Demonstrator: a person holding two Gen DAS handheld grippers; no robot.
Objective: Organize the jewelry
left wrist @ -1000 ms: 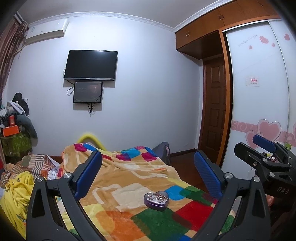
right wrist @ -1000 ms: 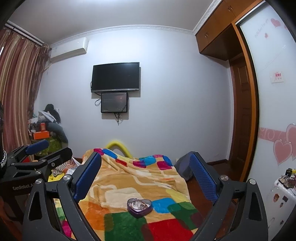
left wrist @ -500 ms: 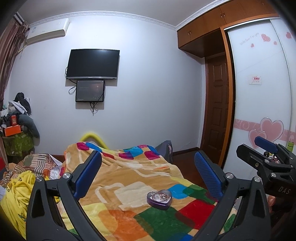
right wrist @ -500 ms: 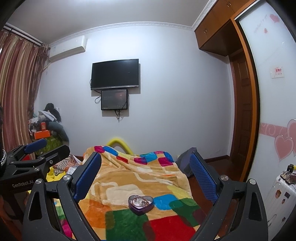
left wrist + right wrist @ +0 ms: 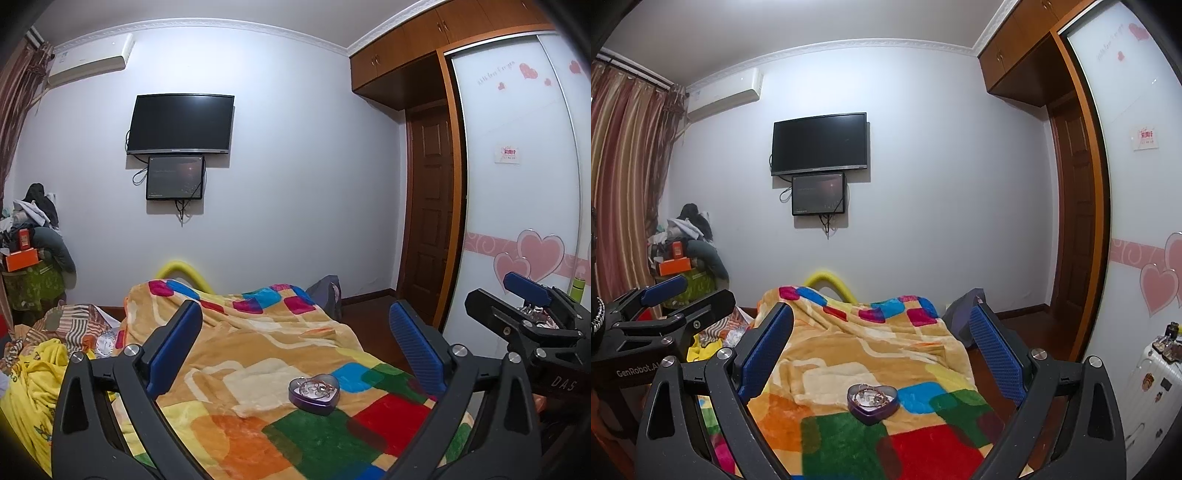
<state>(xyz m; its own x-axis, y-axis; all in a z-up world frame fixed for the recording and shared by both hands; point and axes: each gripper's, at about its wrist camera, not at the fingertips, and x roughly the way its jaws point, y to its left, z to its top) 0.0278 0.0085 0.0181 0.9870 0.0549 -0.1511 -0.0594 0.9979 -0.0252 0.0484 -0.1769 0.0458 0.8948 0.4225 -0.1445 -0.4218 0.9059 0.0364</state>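
A purple heart-shaped tin (image 5: 314, 393) lies open on the colourful patchwork blanket (image 5: 258, 354), with jewelry tangled inside it. It also shows in the right wrist view (image 5: 873, 400). My left gripper (image 5: 295, 343) is open and empty, held above the bed behind the tin. My right gripper (image 5: 881, 343) is open and empty, also above the bed with the tin between its fingers in view. The right gripper shows at the right edge of the left wrist view (image 5: 532, 314); the left gripper shows at the left of the right wrist view (image 5: 668, 306).
A yellow blanket and striped cloth (image 5: 40, 354) lie left of the bed. A pile of clothes and an orange box (image 5: 677, 264) stand in the far left corner. A wardrobe with hearts (image 5: 517, 221) is on the right, a white suitcase (image 5: 1148, 387) near it.
Both views have shifted slightly: the tin sits a little higher and further right in each frame. Both grippers stay open and nothing was picked up.
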